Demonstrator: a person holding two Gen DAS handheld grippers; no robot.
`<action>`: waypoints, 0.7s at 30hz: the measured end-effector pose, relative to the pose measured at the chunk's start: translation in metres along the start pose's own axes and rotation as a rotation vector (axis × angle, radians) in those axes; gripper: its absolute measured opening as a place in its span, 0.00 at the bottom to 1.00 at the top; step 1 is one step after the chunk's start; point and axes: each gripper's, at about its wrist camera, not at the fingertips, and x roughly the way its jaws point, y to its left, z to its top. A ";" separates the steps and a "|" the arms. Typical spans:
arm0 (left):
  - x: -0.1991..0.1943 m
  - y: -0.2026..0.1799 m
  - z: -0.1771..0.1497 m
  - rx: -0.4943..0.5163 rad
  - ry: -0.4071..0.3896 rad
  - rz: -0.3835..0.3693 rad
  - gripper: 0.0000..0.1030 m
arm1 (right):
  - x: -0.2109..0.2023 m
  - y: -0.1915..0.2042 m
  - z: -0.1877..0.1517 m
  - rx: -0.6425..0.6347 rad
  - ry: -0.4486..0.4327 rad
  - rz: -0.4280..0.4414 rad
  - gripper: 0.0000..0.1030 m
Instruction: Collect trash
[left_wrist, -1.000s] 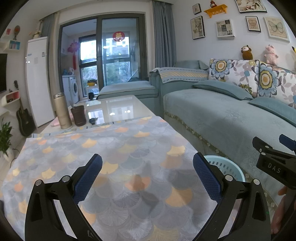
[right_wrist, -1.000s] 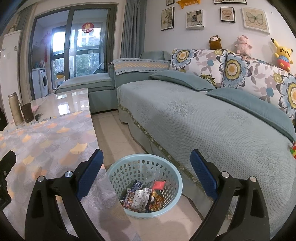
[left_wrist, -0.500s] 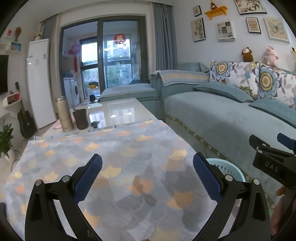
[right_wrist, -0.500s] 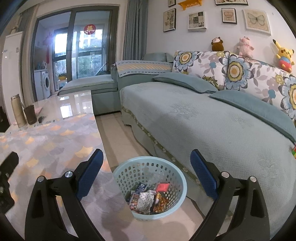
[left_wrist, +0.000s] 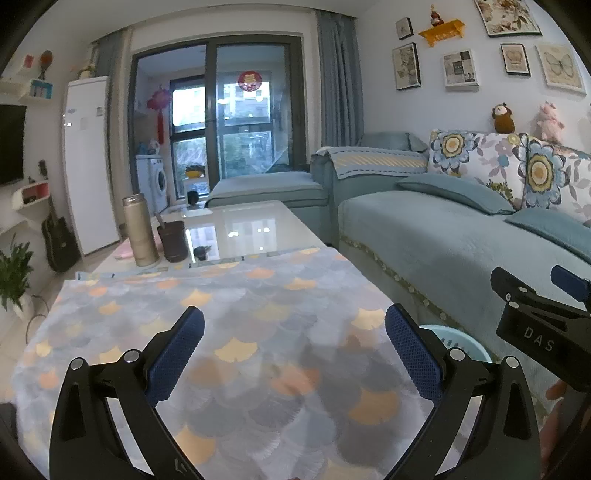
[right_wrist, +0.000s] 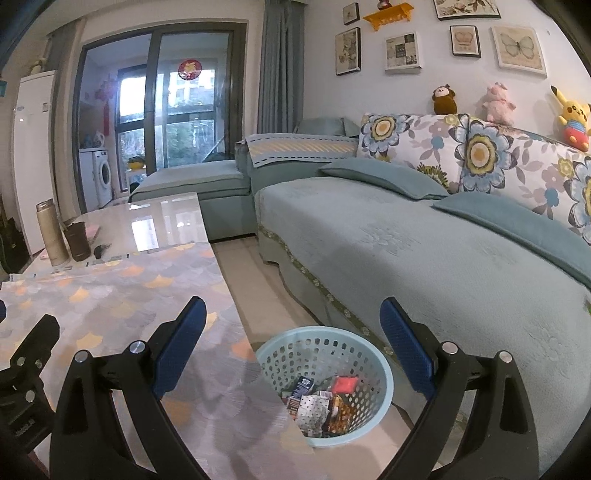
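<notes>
Here, the basket (right_wrist: 325, 384) is pale blue plastic with a perforated wall and sits on the floor between the tabletop (right_wrist: 110, 295) and the sofa (right_wrist: 424, 258). Inside it lies trash (right_wrist: 321, 402): crumpled foil and printed wrappers, one red piece on top. In the left view only the basket's rim (left_wrist: 458, 341) shows, near right, past the tabletop's edge.

Right tool (right_wrist: 291, 350): jaws wide apart, nothing between the blue pads, above the basket. Left tool (left_wrist: 293, 354): jaws also spread, empty, over the scale-patterned cloth (left_wrist: 240, 325). Far left on the tabletop stand a metal flask (left_wrist: 139, 230) and a dark cup (left_wrist: 173, 242), side by side.

Compared with a second ago, the basket appears lower and further right in the right view, and both tools are as wide apart as before.
</notes>
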 end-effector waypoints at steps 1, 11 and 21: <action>0.000 -0.001 0.000 0.000 0.000 0.003 0.93 | 0.000 0.001 0.000 0.000 -0.001 0.002 0.88; 0.002 0.000 -0.001 -0.004 0.005 0.031 0.92 | -0.003 0.016 0.005 -0.007 -0.020 0.013 0.89; 0.006 0.008 -0.002 -0.022 0.022 0.053 0.93 | -0.002 0.027 0.002 -0.040 -0.023 0.016 0.90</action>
